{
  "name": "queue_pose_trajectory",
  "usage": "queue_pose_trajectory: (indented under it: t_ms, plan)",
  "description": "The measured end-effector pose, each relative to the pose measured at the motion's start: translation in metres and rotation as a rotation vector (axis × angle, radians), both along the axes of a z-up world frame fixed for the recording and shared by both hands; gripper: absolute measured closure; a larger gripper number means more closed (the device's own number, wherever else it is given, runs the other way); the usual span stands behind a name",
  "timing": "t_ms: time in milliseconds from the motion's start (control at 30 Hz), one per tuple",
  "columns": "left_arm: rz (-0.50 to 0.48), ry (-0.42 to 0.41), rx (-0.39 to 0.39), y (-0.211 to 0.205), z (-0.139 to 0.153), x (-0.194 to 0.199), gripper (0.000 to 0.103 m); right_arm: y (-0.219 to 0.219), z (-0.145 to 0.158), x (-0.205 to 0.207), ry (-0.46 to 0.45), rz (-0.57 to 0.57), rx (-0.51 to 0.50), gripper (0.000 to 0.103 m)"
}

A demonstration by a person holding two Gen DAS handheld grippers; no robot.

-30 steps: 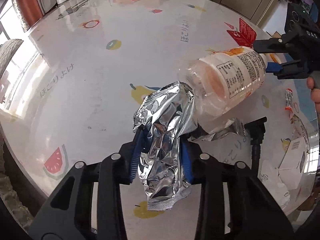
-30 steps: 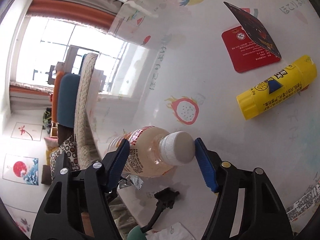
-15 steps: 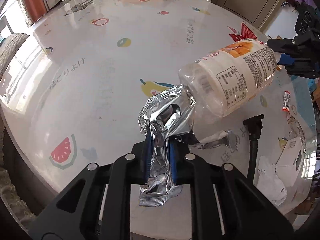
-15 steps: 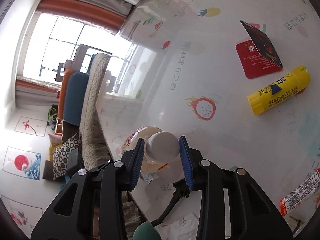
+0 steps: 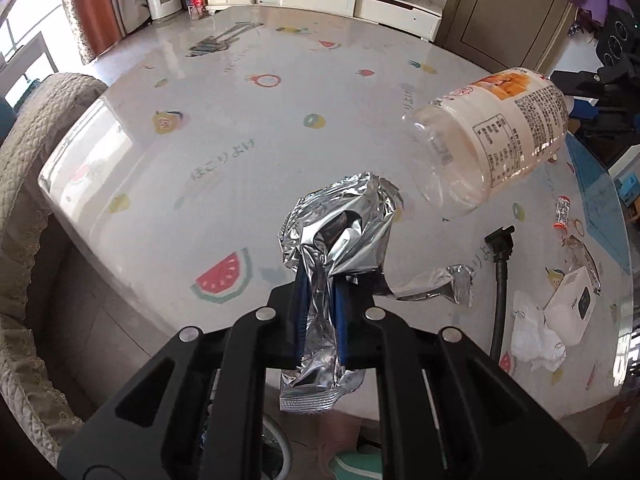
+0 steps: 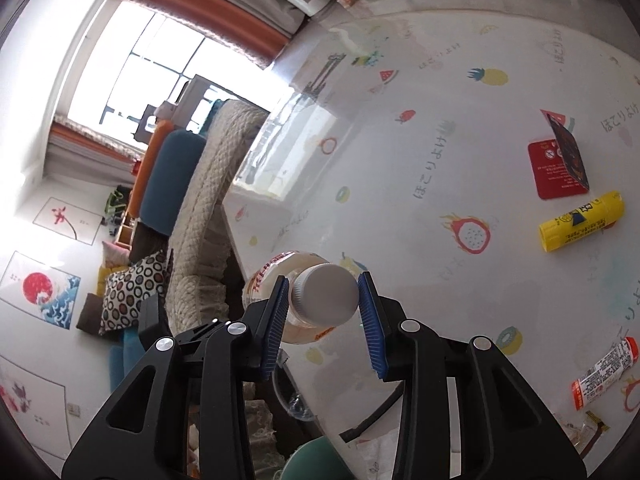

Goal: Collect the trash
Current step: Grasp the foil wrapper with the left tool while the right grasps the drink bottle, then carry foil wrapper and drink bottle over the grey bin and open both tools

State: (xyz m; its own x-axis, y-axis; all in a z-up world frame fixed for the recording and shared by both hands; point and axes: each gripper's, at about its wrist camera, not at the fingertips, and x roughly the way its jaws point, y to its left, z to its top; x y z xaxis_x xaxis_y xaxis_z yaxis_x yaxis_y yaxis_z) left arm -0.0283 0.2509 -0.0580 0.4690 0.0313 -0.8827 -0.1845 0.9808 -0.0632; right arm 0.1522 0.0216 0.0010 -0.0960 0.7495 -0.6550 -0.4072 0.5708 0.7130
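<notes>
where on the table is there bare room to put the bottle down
Free: the wide stretch of table between the chair and the bottle. Crowded: the edge by the cable, tissue and white box.

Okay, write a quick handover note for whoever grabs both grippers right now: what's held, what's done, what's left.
Left gripper: shut on the foil wrapper, lifted off the table.
Right gripper: shut on the plastic bottle at its white cap, held in the air.
Done: both pieces picked up; neither is binned yet. No bin can be identified in either view.
Left on the table: a foil scrap, crumpled tissue, a small red-capped tube. Yellow glue stick and white box may not be trash.
</notes>
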Motion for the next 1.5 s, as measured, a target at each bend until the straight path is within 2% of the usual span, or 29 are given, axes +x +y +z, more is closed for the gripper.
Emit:
queue_pose_trajectory:
  t_ms: [233,500,633,867,1067,1167,1333,1367,1433,1467,1500]
  plan:
    - [0.122,-0.006,0.041,0.057,0.016,-0.079,0.094,0.063,0.000,-0.044,0.005,0.132,-0.005,0.067]
    - [0.300,0.038,0.048,0.122,0.002,-0.182,0.094,0.164,-0.044,-0.132,0.053,0.356,-0.068,0.067]
    - [0.362,0.096,0.031,0.142,-0.027,-0.230,0.094,0.210,-0.076,-0.181,0.086,0.461,-0.117,0.067]
    - [0.455,0.195,-0.079,0.163,-0.096,-0.292,0.094,0.271,-0.135,-0.257,0.102,0.610,-0.251,0.067]
    - [0.497,0.246,-0.158,0.170,-0.144,-0.314,0.094,0.304,-0.172,-0.293,0.039,0.672,-0.387,0.067]
    - [0.511,0.274,-0.194,0.169,-0.171,-0.313,0.094,0.310,-0.188,-0.297,-0.003,0.660,-0.443,0.067]
    - [0.522,0.301,-0.228,0.170,-0.197,-0.306,0.093,0.315,-0.210,-0.300,-0.053,0.631,-0.498,0.067]
    - [0.521,0.301,-0.230,0.170,-0.201,-0.304,0.091,0.317,-0.214,-0.302,-0.066,0.640,-0.510,0.066]
    - [0.517,0.314,-0.228,0.171,-0.211,-0.300,0.078,0.317,-0.222,-0.303,-0.051,0.651,-0.524,0.065]
    - [0.524,0.318,-0.213,0.171,-0.216,-0.299,0.067,0.317,-0.227,-0.304,-0.040,0.655,-0.530,0.064]
    - [0.526,0.325,-0.205,0.171,-0.219,-0.297,0.052,0.317,-0.231,-0.304,-0.031,0.652,-0.542,0.060]
